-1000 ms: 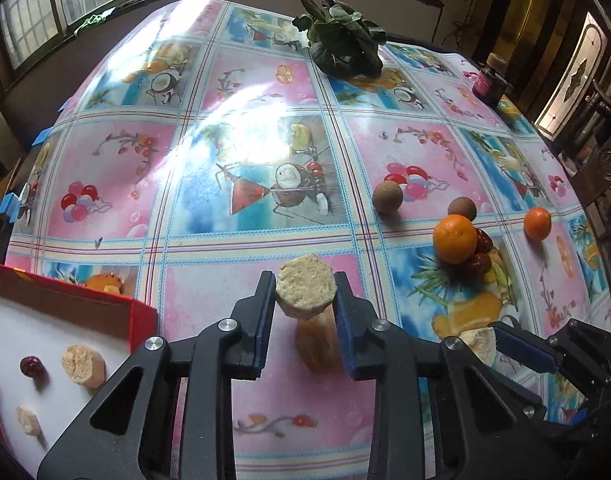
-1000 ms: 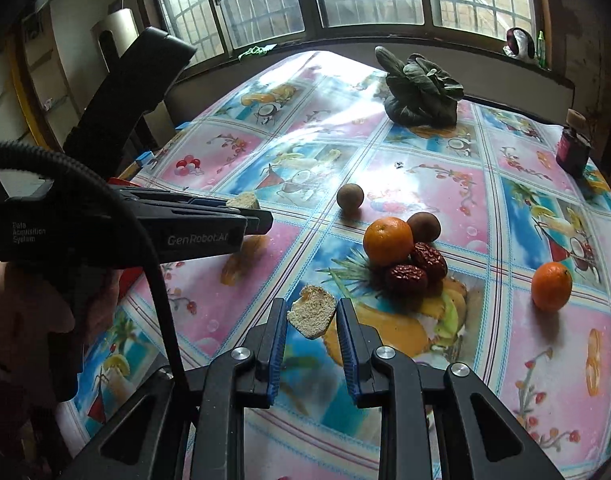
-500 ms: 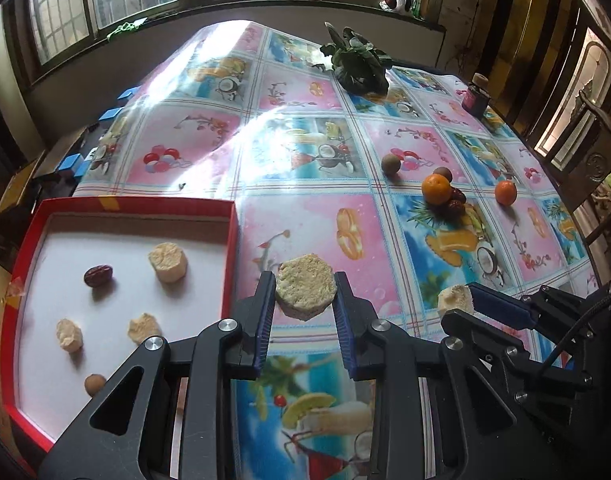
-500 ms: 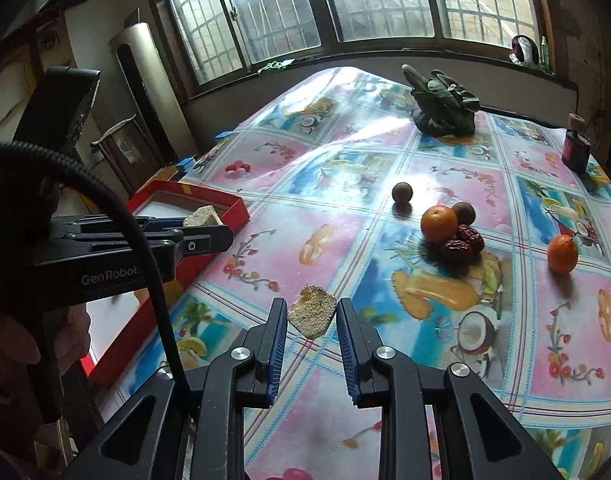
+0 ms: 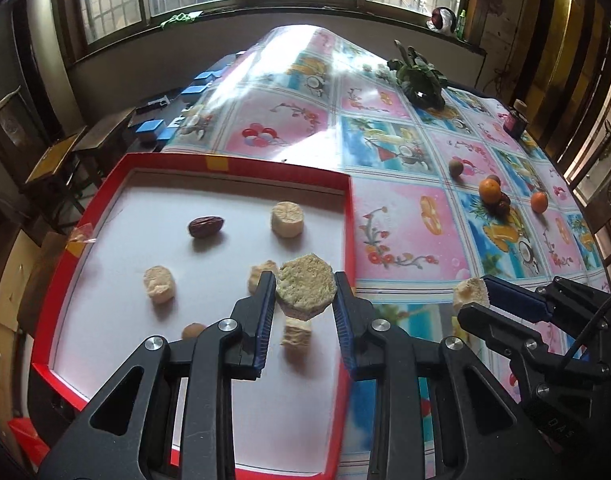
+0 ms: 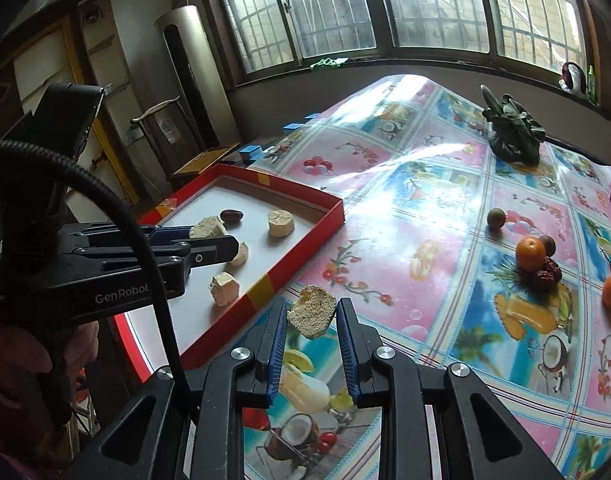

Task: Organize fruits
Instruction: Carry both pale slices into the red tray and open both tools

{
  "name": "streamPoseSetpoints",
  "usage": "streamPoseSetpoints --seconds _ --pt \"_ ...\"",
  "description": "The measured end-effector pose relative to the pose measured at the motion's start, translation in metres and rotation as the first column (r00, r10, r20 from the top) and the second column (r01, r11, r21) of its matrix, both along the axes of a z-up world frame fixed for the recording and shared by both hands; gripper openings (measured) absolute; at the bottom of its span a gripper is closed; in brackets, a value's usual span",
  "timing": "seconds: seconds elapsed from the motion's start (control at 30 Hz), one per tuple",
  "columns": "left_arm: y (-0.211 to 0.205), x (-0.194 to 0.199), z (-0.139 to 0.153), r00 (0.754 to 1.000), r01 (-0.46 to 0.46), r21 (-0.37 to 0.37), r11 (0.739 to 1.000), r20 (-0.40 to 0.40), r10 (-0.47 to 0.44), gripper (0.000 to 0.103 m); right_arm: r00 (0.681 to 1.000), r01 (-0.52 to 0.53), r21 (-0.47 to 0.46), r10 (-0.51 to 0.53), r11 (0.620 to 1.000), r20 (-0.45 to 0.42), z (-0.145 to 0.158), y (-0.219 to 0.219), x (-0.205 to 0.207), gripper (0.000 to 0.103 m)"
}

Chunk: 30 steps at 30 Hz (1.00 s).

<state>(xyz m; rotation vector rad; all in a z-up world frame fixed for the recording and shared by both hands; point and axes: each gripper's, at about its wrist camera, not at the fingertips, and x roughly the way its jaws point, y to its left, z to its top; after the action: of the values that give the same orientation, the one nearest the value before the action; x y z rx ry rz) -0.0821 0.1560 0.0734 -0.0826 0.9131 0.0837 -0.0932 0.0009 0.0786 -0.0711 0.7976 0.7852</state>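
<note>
The left claw (image 5: 305, 300) is clamping a pale octagonal fruit slice (image 5: 305, 290) between its nearly closed blue pads and hovering over the red tray (image 5: 241, 162), toward the tray's 3 o'clock edge. Directly beneath it a small cut chunk (image 5: 296, 336) is lying on the white tray floor, with another pale chunk (image 5: 259, 274) just at 10 o'clock of the held slice. Further in, a dark date (image 5: 206, 227) and a round pale slice (image 5: 287, 220) are sitting toward 12 o'clock, and a third slice (image 5: 158, 284) at 9 o'clock.

The right claw (image 6: 311, 320) is likewise gripping a crumbly wedge (image 6: 311, 312), jaws nearly together, hanging over the counter (image 6: 385, 248) just outside the tray's near corner. The oranges (image 6: 530, 254) and dark dates (image 6: 545, 276) are waiting at 3 o'clock, well apart from the tray.

Likely risks: releasing the octagonal slice here would be dropping it onto the chunk below, so it could be tipping or rolling against its neighbours. The right wedge is looking crumbly, so squeezing harder may be breaking it, while easing off early would be letting it fall on the counter short of the tray wall. With both claws converging near the same tray edge, they may also be knocking one another or nudging the tray.
</note>
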Motion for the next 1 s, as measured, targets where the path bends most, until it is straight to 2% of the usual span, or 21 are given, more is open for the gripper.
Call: streamPoseSetpoints --seconds 0.3,0.47,0.63,0.77,1.0 --pt "0.069 -0.023 -0.002 0.99 -0.141 -0.007 0.99 0.0 0.141 0.028 0.996 -0.085 -0.005 0.085 0.996 -0.008 0.001 0.041 -0.001 0.024" --pt "0.094 -0.033 -0.011 0.98 -0.196 -0.006 0.981 -0.018 0.196 0.028 0.99 -0.143 -0.008 0.142 0.99 -0.017 -0.001 0.067 -0.004 0.024" --pt "0.102 -0.035 -0.024 0.976 -0.212 -0.013 0.977 -0.047 0.211 0.028 0.975 -0.216 0.01 0.216 0.976 -0.053 -0.007 0.091 -0.009 0.024" --pt "0.102 -0.032 -0.033 0.977 -0.207 -0.012 0.978 -0.062 0.206 0.028 0.962 -0.266 -0.017 0.264 0.964 -0.072 -0.018 0.113 -0.017 0.024" --pt "0.104 -0.03 -0.043 0.973 -0.218 -0.016 0.976 -0.08 0.216 0.028 0.955 -0.282 -0.064 0.274 0.957 -0.111 -0.042 0.133 -0.012 0.024"
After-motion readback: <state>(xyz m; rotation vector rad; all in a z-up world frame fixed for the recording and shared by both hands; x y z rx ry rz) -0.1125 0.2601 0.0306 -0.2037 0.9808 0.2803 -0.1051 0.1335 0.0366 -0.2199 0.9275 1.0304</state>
